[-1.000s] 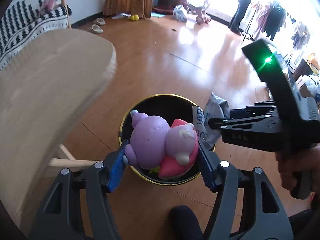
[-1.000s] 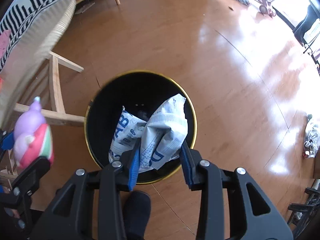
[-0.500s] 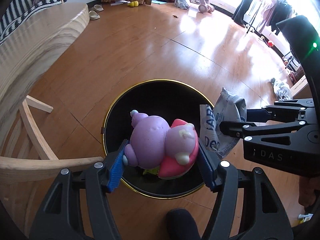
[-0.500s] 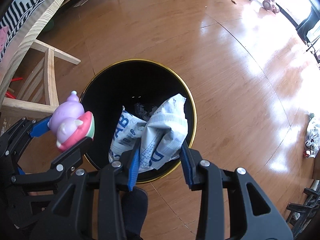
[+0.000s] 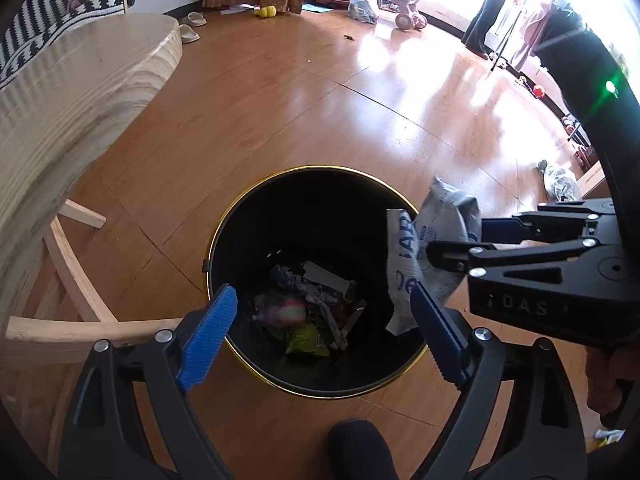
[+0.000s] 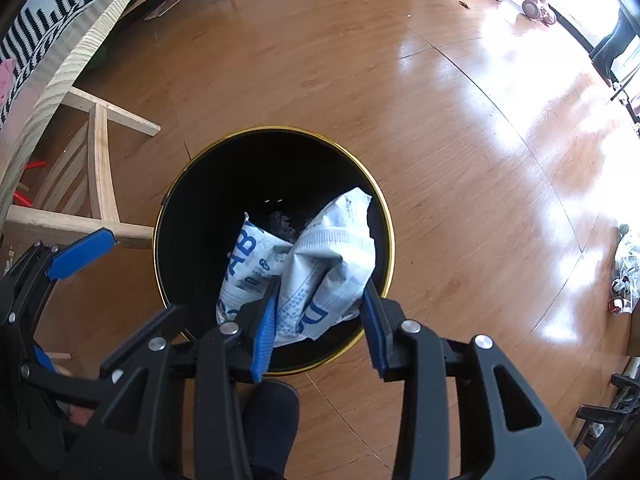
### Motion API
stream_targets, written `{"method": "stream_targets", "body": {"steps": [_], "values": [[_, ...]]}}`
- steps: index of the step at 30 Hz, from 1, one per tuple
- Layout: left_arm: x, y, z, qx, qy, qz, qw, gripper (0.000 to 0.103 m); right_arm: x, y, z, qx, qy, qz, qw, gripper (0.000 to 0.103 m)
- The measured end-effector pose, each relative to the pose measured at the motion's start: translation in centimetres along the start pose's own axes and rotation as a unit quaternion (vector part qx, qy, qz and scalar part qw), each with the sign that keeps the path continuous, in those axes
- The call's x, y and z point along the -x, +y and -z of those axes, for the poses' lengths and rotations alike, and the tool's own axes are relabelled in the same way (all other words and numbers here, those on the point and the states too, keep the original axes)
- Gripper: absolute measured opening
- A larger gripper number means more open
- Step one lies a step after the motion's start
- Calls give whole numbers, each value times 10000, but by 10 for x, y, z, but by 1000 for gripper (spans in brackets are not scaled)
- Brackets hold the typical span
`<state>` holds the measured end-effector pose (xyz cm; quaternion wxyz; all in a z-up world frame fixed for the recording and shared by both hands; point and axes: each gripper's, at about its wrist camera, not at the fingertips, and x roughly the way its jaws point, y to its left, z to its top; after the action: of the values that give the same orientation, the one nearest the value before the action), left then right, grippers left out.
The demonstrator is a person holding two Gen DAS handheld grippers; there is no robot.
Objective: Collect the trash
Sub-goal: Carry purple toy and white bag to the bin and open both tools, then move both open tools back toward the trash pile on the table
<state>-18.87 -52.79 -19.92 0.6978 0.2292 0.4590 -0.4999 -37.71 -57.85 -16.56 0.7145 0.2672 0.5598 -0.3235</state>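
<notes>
Black, gold-rimmed trash bin (image 5: 256, 216) beneath both tools: left gripper (image 5: 324, 328), jaws just opened wide and empty, above the dropped toy (image 5: 282, 312); right gripper (image 6: 320, 316) clamps a crumpled white-and-blue wrapper (image 6: 320, 256) over the opening.

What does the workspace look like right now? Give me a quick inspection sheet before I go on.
Surface: glossy wooden floor, strong glare by the windows.
Job's things: black bin with gold rim, open; toy lies blurred among wrappers at the bottom; white and blue packet above the bin mouth.
Clutter: slippers, yellow item, plastic bag on the floor.
Grippers: left gripper open, jaws just widened, nothing between them; right gripper shut on the packet.
Cables: nothing seen.
Surroundings: wooden table, a person standing far off.
</notes>
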Motion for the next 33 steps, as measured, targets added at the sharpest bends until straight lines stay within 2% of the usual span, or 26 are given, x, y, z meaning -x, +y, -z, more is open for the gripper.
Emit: {"method": "stream_targets", "body": {"steps": [2, 4, 5, 15, 21, 26, 30, 33], "values": [[2, 0, 1, -31, -4, 2, 10000, 86, 1, -1, -2, -20, -19, -41, 10000, 46], [4, 1, 1, -47, -8, -4, 10000, 87, 3, 0, -4, -28, -65, -27, 10000, 61], [6, 1, 1, -45, -15, -1, 10000, 88, 5, 0, -4, -29, -100, -5, 9999, 63], [29, -3, 3, -53, -84, 88, 9999, 92, 30, 7, 3, -56, -265, 14, 9996, 75], [79, 5, 0, 36, -314, 180, 9993, 92, 76, 20, 5, -122, -597, -45, 9981, 75], [138, 44, 7, 132, -575, -154, 9981, 92, 115, 63, -1, 80, -959, -304, 9949, 75], [182, 108, 21, 562, -668, -518, 9948, 93, 131, 123, -14, 444, -1164, -524, 9908, 76], [215, 177, 42, 1155, -765, -906, 9862, 93, 133, 189, -25, 838, -1257, -781, 9854, 76]]}}
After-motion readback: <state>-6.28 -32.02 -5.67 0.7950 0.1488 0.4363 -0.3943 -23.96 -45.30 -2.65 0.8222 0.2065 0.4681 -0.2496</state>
